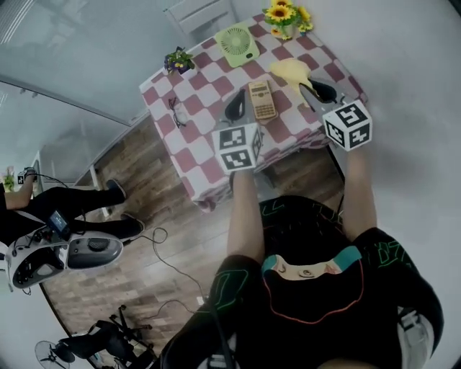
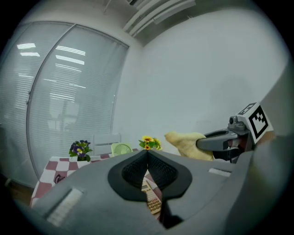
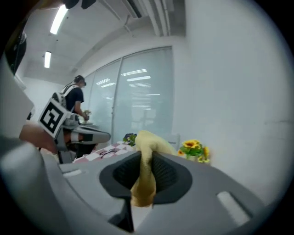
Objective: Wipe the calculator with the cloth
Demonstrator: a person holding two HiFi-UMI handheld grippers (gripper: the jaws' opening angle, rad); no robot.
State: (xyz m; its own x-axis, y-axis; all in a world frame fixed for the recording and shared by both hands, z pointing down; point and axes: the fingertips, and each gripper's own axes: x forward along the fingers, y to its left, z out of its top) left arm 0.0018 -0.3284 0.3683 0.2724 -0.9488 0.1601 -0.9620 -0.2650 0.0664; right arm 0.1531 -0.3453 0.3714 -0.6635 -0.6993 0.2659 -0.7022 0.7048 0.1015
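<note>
Closest in, the person's dark top with thin neon trim fills the bottom of the head view, and both forearms reach out to the table (image 1: 194,155).

The left gripper (image 1: 235,107) has its ribbed black pads pressed together with nothing between them. It sits just beside the calculator's left edge without bracing it.

The right gripper (image 1: 320,91) pinches the cloth (image 1: 292,70), a soft yellow rag. Only a narrow twisted fold is squeezed in the jaws, and the rest is bunched loosely ahead of them.

The calculator (image 1: 262,99) lies flat between the two grippers. It is a slim tan slab of hard plastic with rows of small raised keys, and it rests on a red-and-white checked tablecloth.

Risks, as I judge them:
- The light calculator could skate across the tablecloth under a wipe, because nothing pins it.
- That small pinch of limp fabric may pull free if it drags on the keys.

Whether the cloth already touches the tabletop is hard to tell.

Farther back stand a round green fan (image 1: 238,43) and sunflowers (image 1: 282,16).
</note>
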